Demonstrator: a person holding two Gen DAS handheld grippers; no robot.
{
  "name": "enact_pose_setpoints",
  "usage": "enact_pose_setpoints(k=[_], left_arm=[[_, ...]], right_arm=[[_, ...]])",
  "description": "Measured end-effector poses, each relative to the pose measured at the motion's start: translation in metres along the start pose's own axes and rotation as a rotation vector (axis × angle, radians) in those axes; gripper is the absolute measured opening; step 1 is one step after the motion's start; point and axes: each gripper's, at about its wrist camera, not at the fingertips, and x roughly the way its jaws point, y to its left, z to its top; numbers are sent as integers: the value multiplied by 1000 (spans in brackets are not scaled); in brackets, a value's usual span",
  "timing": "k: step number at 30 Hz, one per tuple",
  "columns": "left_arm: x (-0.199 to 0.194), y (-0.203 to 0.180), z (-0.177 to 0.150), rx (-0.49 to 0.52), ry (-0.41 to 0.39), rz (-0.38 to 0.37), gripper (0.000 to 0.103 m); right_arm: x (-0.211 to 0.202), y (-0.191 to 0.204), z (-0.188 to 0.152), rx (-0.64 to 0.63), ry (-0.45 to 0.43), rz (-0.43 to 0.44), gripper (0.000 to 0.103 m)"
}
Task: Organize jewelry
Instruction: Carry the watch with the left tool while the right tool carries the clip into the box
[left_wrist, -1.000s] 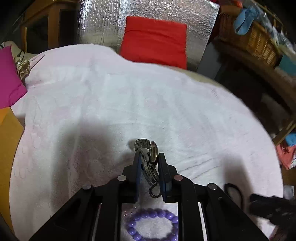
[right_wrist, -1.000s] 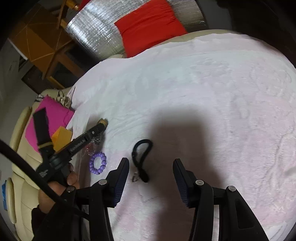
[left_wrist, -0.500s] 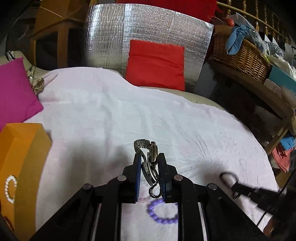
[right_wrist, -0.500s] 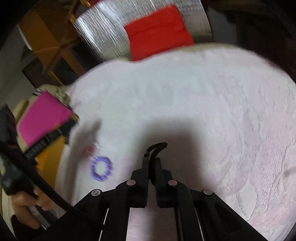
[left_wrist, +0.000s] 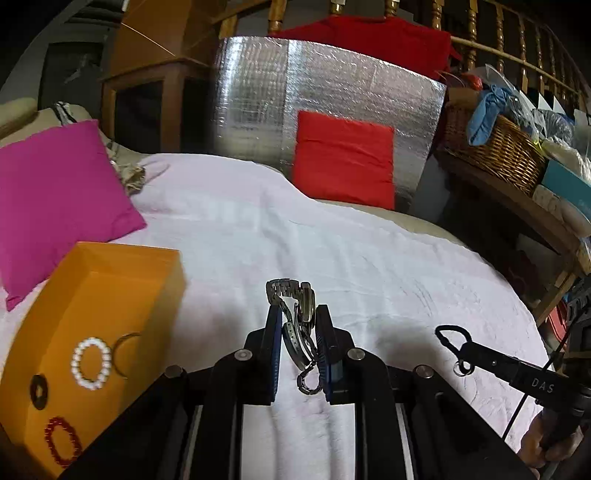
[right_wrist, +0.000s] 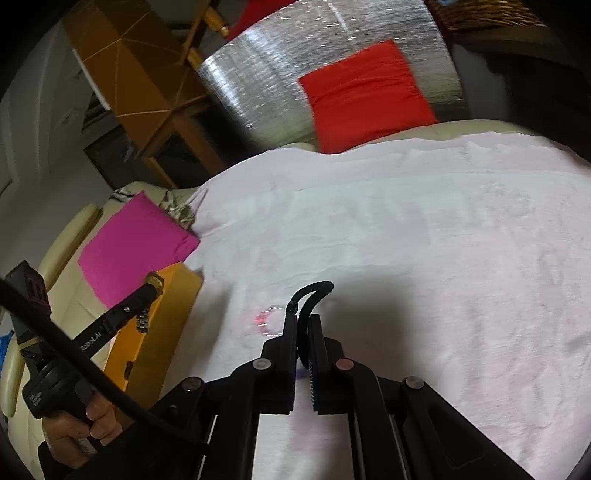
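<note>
Dim indoor light falls from above; soft dark shadows pool on the white cloth (left_wrist: 332, 236) beneath both rigs; the silver foil panel (right_wrist: 280, 70) glares. Fisheye bending darkens the corners; the right wrist view is slightly blurred.

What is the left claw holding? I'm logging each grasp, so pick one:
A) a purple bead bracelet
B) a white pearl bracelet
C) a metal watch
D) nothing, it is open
C: the left claw is shut on a metal watch, whose link band sticks out past the fingertips, while the pearl bracelet lies in the orange box.
</note>
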Motion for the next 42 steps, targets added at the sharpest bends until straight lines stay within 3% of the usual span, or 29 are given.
enact_pose_setpoints(k=[8,16,21,32,42], left_arm=[[-29,56,2,-90,-41,58,19],[-52,141,-10,-217,-38,193,19],[-62,176,-20,-268,-31,257,19],[-68,189,-32,-255,-1,338,19],[-86,168,-40,-188,-20,400,19]], right_arm=[[19,65,-12,-82,8,72,6],[59,157,-19,-201,52,154,6],[67,192,-33,-232,64,214,6],[65,213,-58,-268,110,221,6],[48,209,-76,-285,128,228,6]])
